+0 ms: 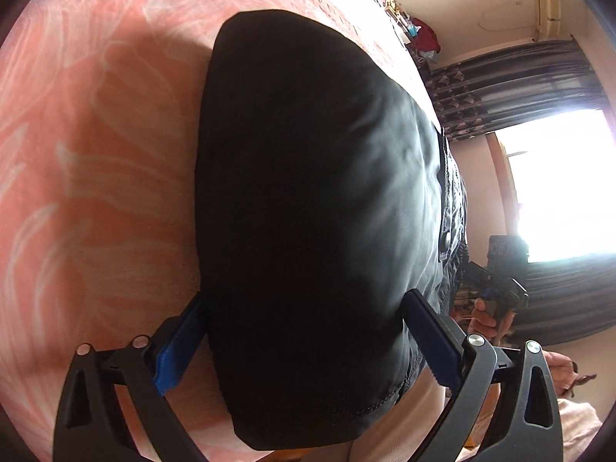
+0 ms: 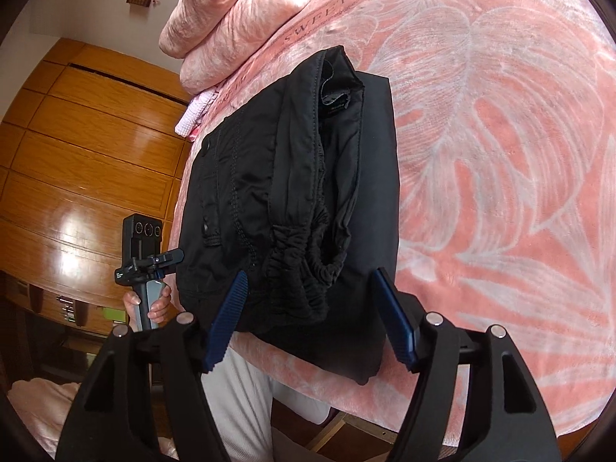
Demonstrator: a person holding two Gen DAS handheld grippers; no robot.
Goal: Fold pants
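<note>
Black pants [image 1: 308, 192] lie folded into a thick rectangle on the pink leaf-patterned bed cover [image 1: 96, 154]. In the right wrist view the pants [image 2: 292, 177] show their gathered elastic waistband and a buttoned pocket on top. My left gripper [image 1: 306, 296] stands open, and its blue pads [image 1: 181, 350] flank the near end of the bundle. At the waistband end my right gripper [image 2: 311, 273] is open too, pads [image 2: 396, 319] apart with the fabric between them. Each view also shows the other gripper's handle in a hand [image 2: 148, 300], beside the bundle.
A rolled pink quilt [image 2: 231, 11] lies at the head of the bed. A wooden wardrobe [image 2: 77, 154] stands beyond the bed's edge. A bright window [image 1: 558, 184] with dark curtains [image 1: 508, 84] is on the far side. The person's pale-clothed leg [image 2: 238, 385] stands against the bed's edge.
</note>
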